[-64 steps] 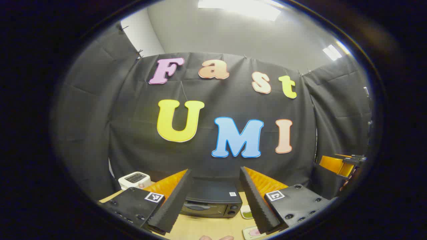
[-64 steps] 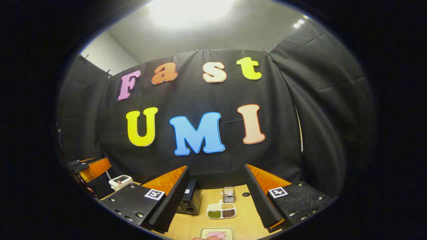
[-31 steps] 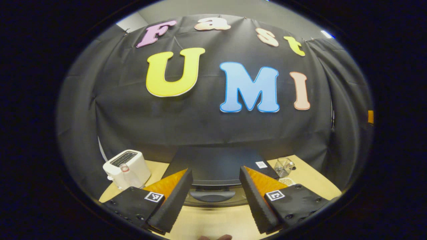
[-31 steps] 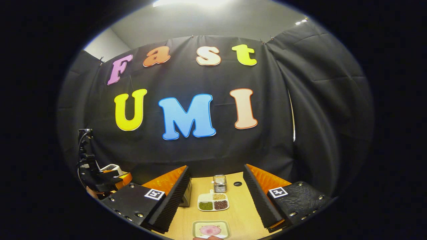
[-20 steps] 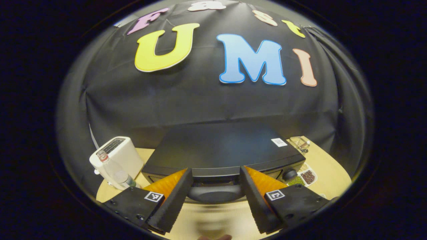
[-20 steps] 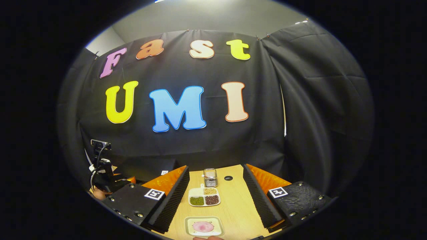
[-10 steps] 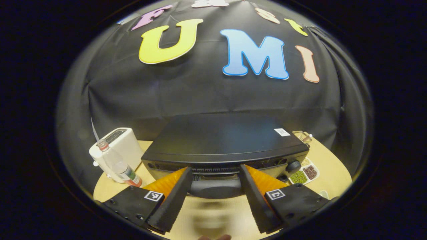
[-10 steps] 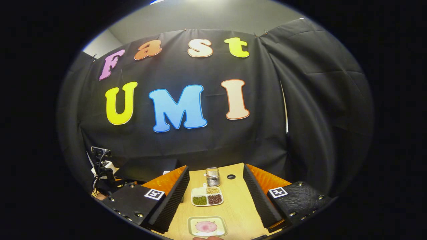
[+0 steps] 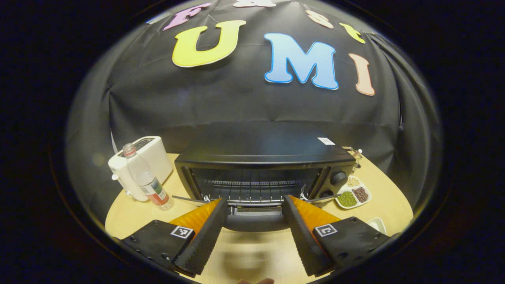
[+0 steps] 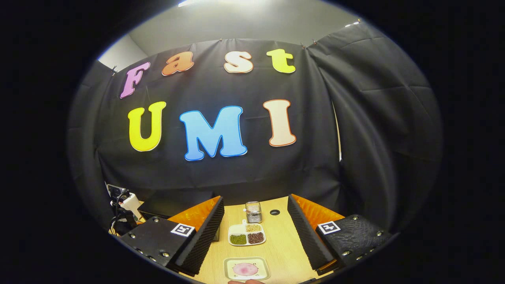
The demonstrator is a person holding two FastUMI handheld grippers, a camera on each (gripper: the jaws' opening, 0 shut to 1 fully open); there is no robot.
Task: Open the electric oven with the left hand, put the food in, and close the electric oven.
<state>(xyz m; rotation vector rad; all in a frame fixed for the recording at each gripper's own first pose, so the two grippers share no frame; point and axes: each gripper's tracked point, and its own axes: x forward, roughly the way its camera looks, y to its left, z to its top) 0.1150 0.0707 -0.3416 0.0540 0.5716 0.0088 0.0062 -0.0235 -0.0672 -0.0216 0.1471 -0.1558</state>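
Left tongs (image 9: pixel 254 232) straddle the oven door handle (image 9: pixel 255 221) without pinching it, hooking it open; right tongs (image 10: pixel 255 236) gape wide (food plate (image 10: pixel 247 269) at 6 o'clock).

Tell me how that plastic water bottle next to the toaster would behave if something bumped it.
The water bottle stands tall and narrow on the table, so it probably tips easily. It looks mostly empty, so likely light. Once down, its round body would probably roll, perhaps against the toaster.
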